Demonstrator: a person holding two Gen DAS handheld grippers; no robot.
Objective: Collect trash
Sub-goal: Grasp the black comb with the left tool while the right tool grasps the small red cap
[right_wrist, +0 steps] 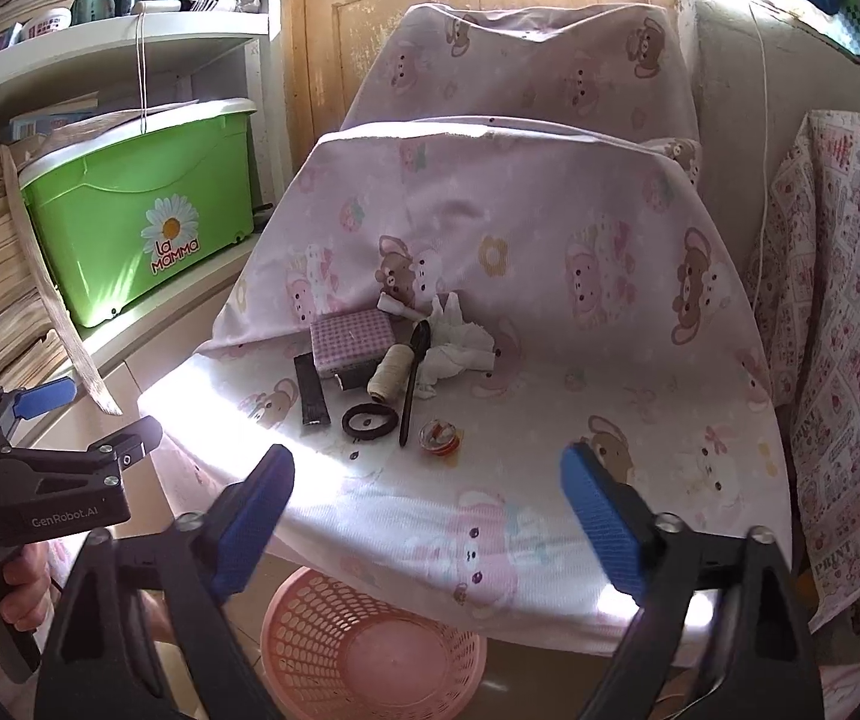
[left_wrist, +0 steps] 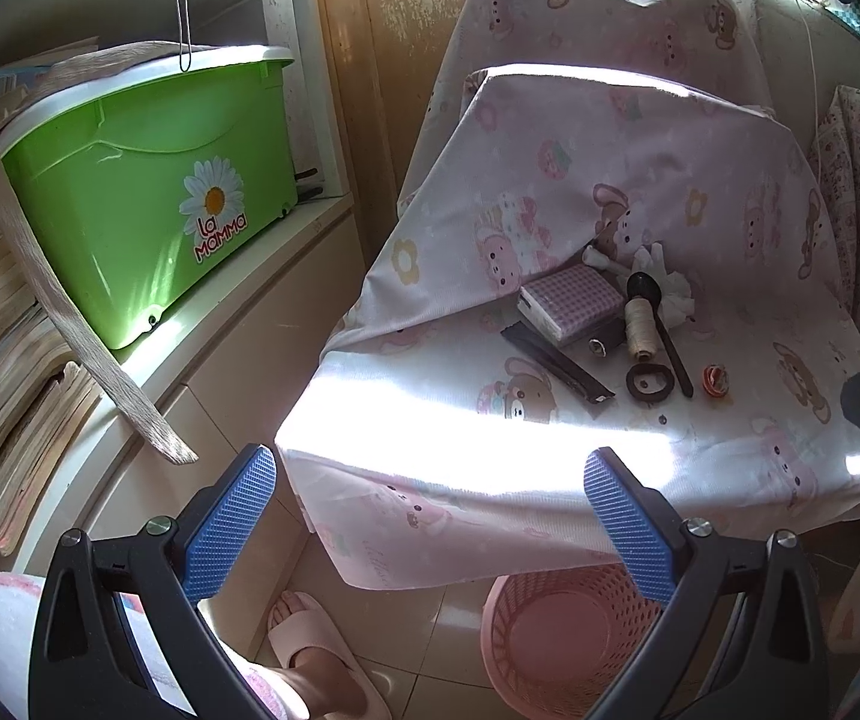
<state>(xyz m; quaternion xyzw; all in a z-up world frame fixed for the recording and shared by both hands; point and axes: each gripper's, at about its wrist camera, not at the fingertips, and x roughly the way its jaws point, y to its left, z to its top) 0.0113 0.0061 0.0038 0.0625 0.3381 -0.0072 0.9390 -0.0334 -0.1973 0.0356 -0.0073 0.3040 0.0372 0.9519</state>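
Right wrist view first: we see our right gripper [right_wrist: 426, 495] with its blue pads standing wide apart and nothing between them, hovering above the near edge of the cloth-covered table [right_wrist: 640, 396]. Our left gripper [left_wrist: 430, 516] is likewise wide and empty, held off to the left of the right one and just as short of the clutter.

We judge this to be the opening of a pick: nothing is held, and the pink basket [right_wrist: 369, 654] sits on the floor below and slightly behind our fingertips, seemingly bare inside.

Ahead of the right gripper, well beyond its tips, lies a small heap. The crumpled white tissue [right_wrist: 460, 342] at the far side looks like the plainest trash. It is a shapeless wad with no clear long axis, though two peaks of paper stick upward. Closer in, and nearest to our tips, is a small red-and-clear wrapper [right_wrist: 439, 438], roundish, with no direction to speak of.

Beside them lie a thread spool [right_wrist: 386, 373], a black spoon [right_wrist: 413, 381] whose handle runs toward us, a black ring [right_wrist: 369, 420], a flat black strip [right_wrist: 311, 390] and a checked purple pack [right_wrist: 353, 339].

Our next move, we think, is to reach forward and down over the wrapper or the tissue, narrowing the pads around it without catching the spoon handle just to its left.
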